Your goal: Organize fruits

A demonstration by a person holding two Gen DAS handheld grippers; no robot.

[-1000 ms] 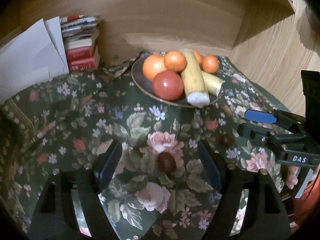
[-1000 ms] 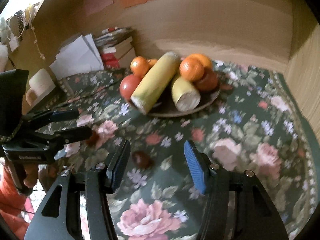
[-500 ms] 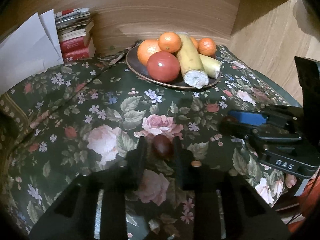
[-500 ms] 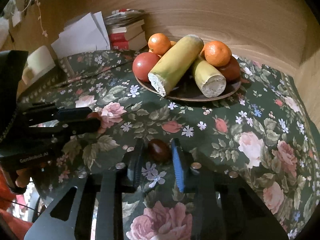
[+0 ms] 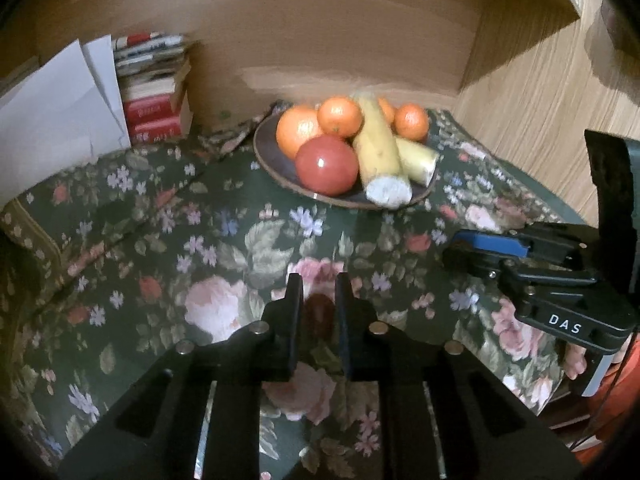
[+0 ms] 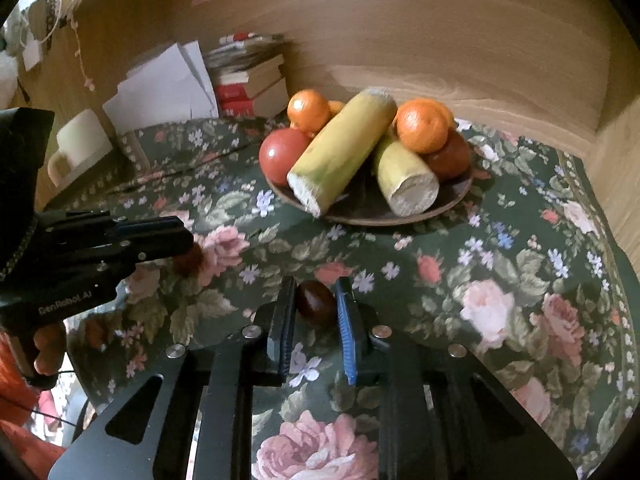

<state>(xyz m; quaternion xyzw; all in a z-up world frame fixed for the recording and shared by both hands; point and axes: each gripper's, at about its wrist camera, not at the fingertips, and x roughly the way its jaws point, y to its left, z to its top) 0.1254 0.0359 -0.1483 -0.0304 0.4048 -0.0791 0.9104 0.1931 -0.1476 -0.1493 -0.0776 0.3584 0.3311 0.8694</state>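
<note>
Dark fruit (image 5: 319, 309) blurred between clenched left gripper (image 5: 317, 294) jaws — right gripper (image 6: 316, 296) jaws grip second fruit (image 6: 315, 300).

**Materials and finishes, fruit corner**

Tabletop (image 6: 520, 280) covered in woven floral cloth, matt, dark green. Back wall (image 6: 440, 40) and side panel: wood-grain veneer, smooth, low sheen. Plate (image 6: 452, 200) dark brown, smooth, faint gloss. Tomato (image 5: 326, 164) slick, bright highlight. Oranges (image 6: 422, 124) dimpled, dull shine. Sugarcane pieces (image 6: 340, 148) waxy yellow-green skin, cut ends rough and fibrous. Small dark fruit (image 6: 315, 300) polished, glossy. Right hand-held gripper (image 6: 314, 300): matt black plastic, ribbed blue pads, bright metal screws. Books (image 5: 156, 116) and loose sheets (image 5: 52, 120): paper, matt. Mug (image 6: 82, 144) cream, smooth.
</note>
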